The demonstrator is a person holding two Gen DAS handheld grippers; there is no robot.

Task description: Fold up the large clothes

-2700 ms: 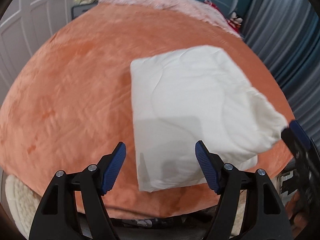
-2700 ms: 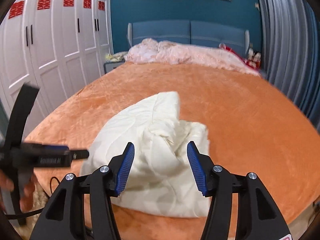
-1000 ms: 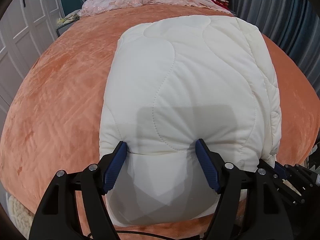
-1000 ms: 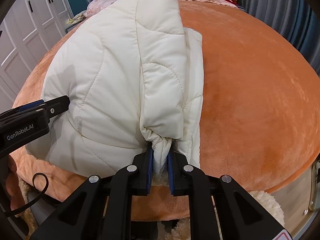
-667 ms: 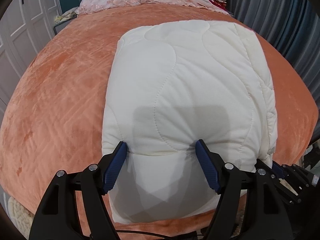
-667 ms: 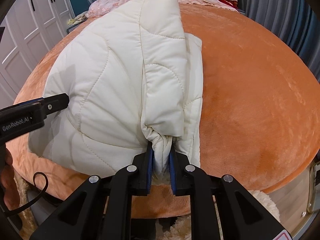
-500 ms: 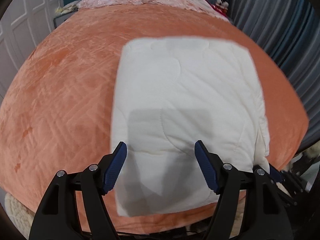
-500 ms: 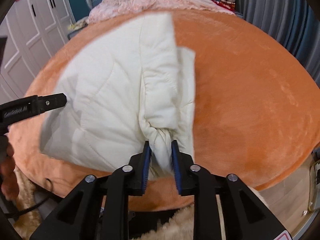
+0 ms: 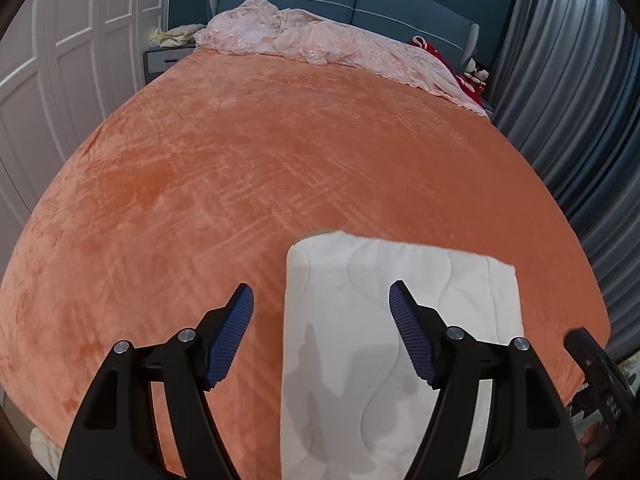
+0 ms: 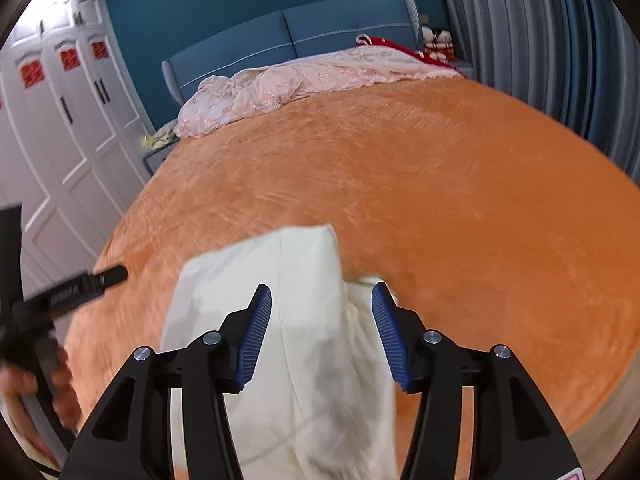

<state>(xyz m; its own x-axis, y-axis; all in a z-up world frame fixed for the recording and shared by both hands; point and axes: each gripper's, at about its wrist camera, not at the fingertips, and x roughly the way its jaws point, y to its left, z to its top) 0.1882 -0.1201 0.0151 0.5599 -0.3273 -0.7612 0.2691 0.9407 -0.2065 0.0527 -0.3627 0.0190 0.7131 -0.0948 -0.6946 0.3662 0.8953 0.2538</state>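
Note:
A cream quilted coat [image 9: 400, 340] lies folded in a rectangle on the orange bed cover [image 9: 240, 180], close to the bed's near edge. My left gripper [image 9: 318, 300] hangs open above the coat's left edge, touching nothing. In the right wrist view the coat [image 10: 304, 360] lies below my right gripper [image 10: 320, 296]. Its jaws are opening, and the blue pads [image 10: 256, 332] stand apart from the cloth. The left gripper [image 10: 80, 288] shows blurred at that view's left, held by a hand [image 10: 24, 384]. The right gripper [image 9: 596, 364] is at the left wrist view's right edge.
A crumpled pink quilt [image 9: 328, 44] lies along the blue headboard [image 9: 360, 0]. White wardrobe doors [image 9: 60, 80] stand to the left of the bed and grey curtains [image 9: 568, 100] to the right. A small nightstand [image 9: 164, 60] stands at the far left corner.
The right gripper let go of the pinched coat fold and opened. Both grippers rose and drew back, so the coat now looks smaller and lies flat on the bed.

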